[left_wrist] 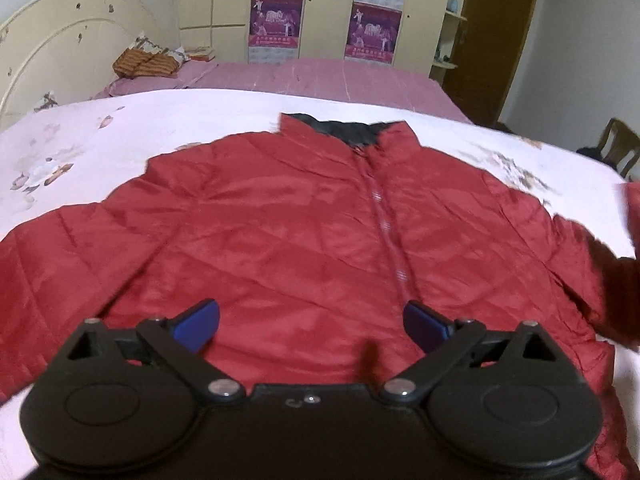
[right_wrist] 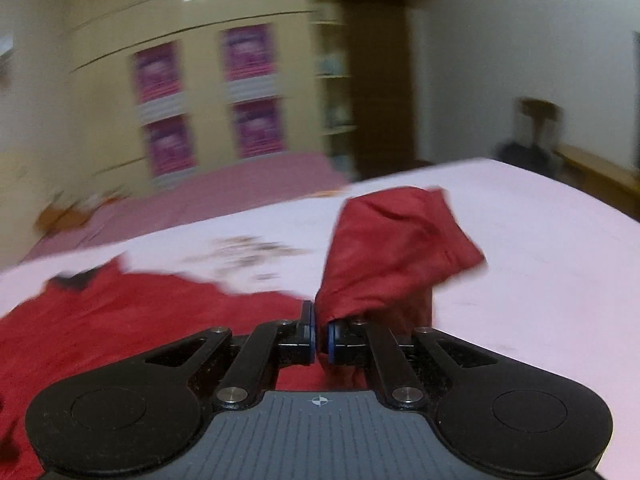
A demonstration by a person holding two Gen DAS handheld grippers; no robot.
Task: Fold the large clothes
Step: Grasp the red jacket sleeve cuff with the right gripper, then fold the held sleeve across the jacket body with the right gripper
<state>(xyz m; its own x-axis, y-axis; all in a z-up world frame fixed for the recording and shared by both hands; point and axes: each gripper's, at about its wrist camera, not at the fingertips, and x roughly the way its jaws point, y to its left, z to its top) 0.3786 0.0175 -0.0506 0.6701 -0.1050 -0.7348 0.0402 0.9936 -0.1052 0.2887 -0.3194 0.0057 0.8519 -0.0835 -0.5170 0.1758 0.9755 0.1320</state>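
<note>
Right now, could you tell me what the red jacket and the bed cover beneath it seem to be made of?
Red jacket: likely thin nylon or polyester, quilted; stitched diamond lines and a slight sheen suggest it. Bed cover: probably matte woven cotton with a faded print; blur leaves that open.

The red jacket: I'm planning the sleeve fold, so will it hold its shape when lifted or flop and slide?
Probably floppy: the sleeve droops in loose folds from the shut right tool. The red jacket looks quilted and shiny, so likely light, puffy and somewhat slippery under the open left tool.
</note>
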